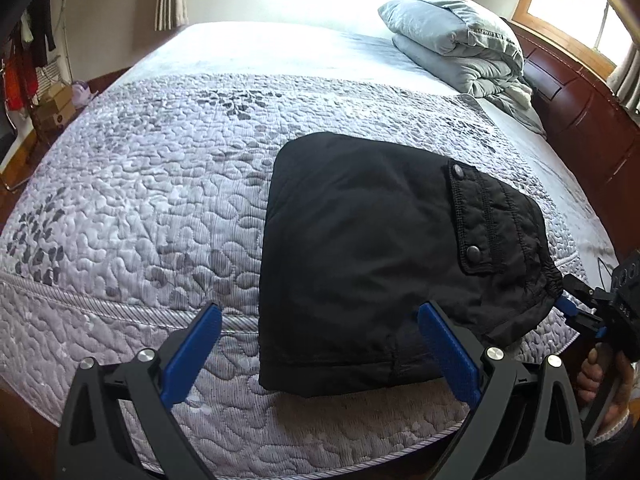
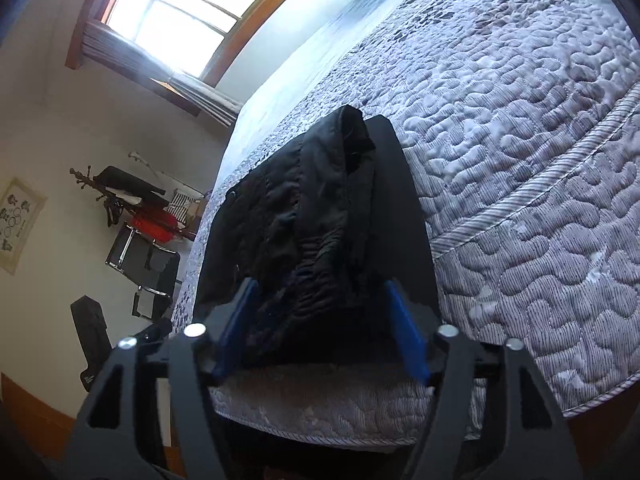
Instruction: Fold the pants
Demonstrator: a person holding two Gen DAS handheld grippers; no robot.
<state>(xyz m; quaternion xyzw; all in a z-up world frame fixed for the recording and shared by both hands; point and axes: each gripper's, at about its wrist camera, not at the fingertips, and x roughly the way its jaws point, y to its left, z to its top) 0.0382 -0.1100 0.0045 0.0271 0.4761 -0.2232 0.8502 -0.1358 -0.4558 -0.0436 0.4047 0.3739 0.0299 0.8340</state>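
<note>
My left gripper [image 1: 320,344] is wide open and holds nothing, just above the black pants [image 1: 372,248], folded into a puffy square near the bed's front edge on the bumpy grey quilt [image 1: 140,184]. Only the right view shows my right gripper [image 2: 320,320] half open around the crinkly waistband [image 2: 316,264], maybe not pinching it

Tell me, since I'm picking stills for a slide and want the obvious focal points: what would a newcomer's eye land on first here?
First the black pants, folded into a compact bundle on the grey quilted bedspread near the bed's front edge. Next, the blue-padded grippers: the left gripper open at the bundle's near edge, the right gripper straddling its elastic waistband end. Behind, a folded grey duvet sits by the wooden headboard.
</note>
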